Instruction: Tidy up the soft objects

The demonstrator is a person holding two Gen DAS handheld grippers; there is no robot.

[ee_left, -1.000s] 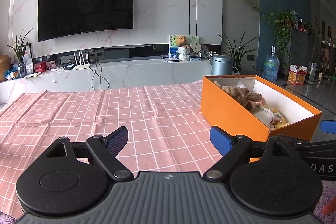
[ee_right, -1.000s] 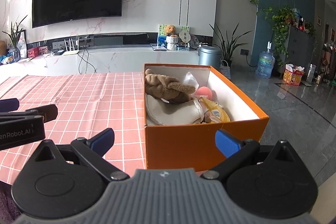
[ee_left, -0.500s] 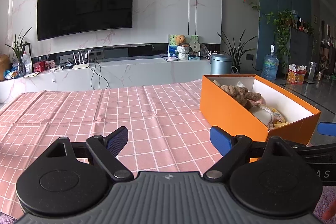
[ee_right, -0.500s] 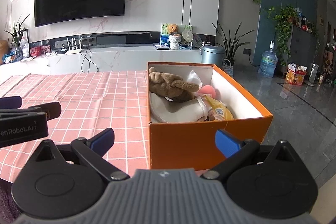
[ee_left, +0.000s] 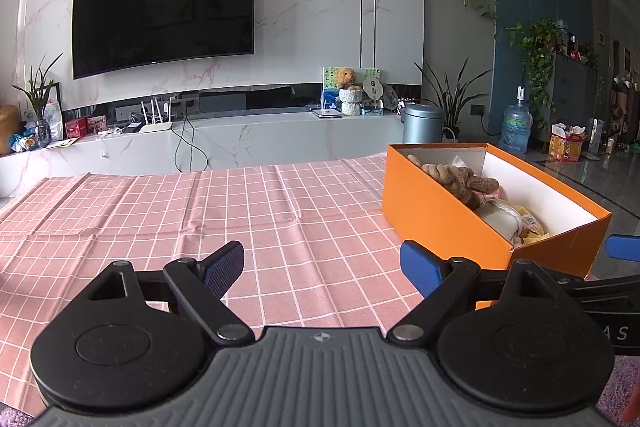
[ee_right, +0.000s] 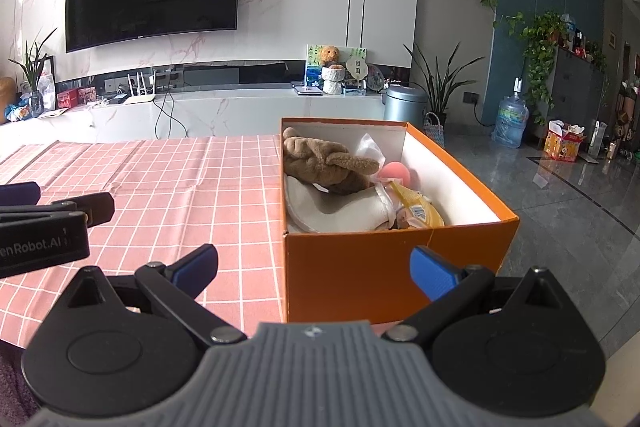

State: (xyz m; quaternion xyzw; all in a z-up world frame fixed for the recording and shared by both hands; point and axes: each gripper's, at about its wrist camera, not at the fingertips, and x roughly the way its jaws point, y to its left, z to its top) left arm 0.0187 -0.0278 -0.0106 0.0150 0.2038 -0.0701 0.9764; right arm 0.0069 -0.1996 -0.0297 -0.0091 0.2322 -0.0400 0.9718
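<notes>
An orange box (ee_right: 384, 259) (ee_left: 432, 215) stands on the right end of the table with the pink checked cloth (ee_left: 240, 211) (ee_right: 168, 187). Inside it lie a brown plush toy (ee_right: 320, 159) (ee_left: 456, 177), a grey-white soft pad (ee_right: 340, 211) (ee_left: 500, 221), a pink ball (ee_right: 394, 174) and a yellow packet (ee_right: 416, 209). My right gripper (ee_right: 314, 265) hangs open just in front of the box's near wall, nothing between its fingers. My left gripper (ee_left: 322, 263) is open over the cloth, left of the box, and holds nothing. The left gripper's side (ee_right: 44, 231) shows in the right wrist view.
Beyond the table runs a marble TV bench (ee_left: 248, 139) with a router, boxes and a teddy bear under a wall TV (ee_left: 164, 11). A metal bin (ee_left: 422, 125), plants and a water bottle (ee_left: 516, 129) stand on the grey tiled floor to the right.
Both grippers have drifted slightly back and left, so the box sits a little farther right in the right wrist view. Nothing was taken or let go.
</notes>
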